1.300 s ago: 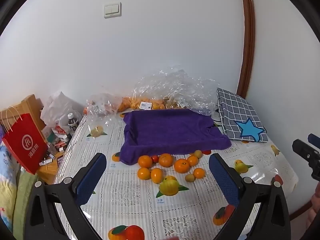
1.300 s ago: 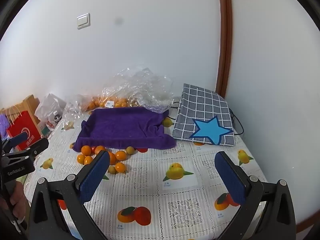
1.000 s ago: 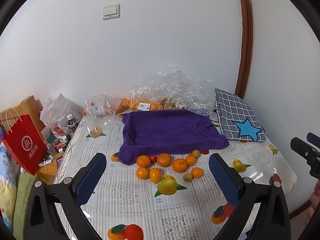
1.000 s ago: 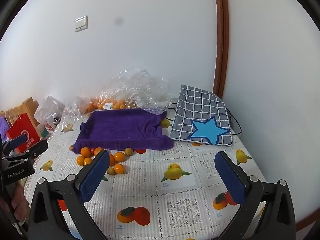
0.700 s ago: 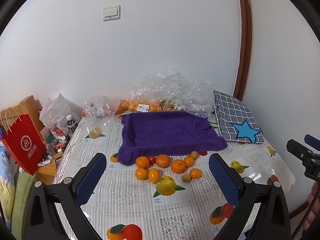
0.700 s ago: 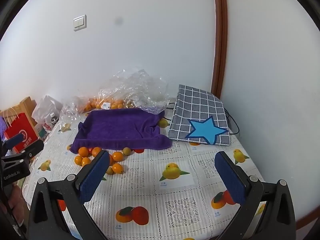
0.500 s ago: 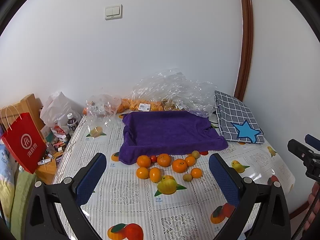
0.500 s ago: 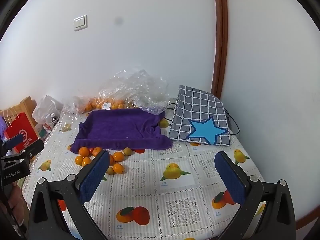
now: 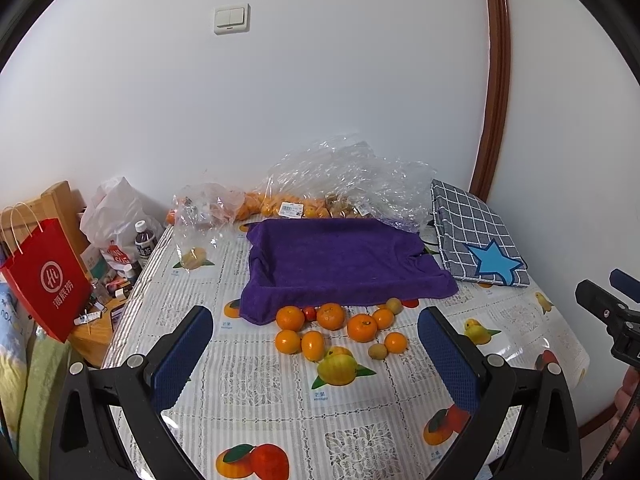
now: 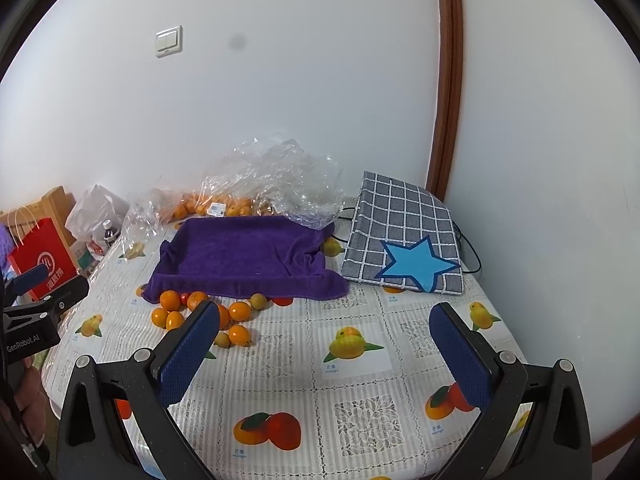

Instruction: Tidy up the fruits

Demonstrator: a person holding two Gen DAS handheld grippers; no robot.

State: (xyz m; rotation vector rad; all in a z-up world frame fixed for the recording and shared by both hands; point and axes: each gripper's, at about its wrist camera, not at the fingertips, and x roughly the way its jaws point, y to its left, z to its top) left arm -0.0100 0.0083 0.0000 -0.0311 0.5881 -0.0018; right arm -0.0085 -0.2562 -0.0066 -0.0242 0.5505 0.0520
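The left tool (image 9: 316,354) is hovering above the near part of the worktop (image 9: 280,400), which is wearing a white plastic cloth printed with fruit pictures. Its two blue-padded fingers (image 9: 182,356) are standing wide apart and are gripping nothing. The right tool (image 10: 324,354) is hovering in the same way, also spread apart and empty.

The loose round orange fruits (image 9: 330,316) are lying in a small group on the worktop, just in front of the purple towel tray (image 9: 340,260), and some are touching its front edge. Two small yellow-green fruits (image 9: 377,351) and one small red fruit (image 9: 309,313) are lying among them. The tray is holding no fruit.

Behind the tray, crumpled clear plastic bags (image 9: 344,180) with more orange fruits are lying against the white wall. A grey checked fabric bag with a blue star (image 10: 404,248) is sitting to the right of the tray. A red paper bag (image 9: 44,276) is standing beyond the left edge of the worktop.
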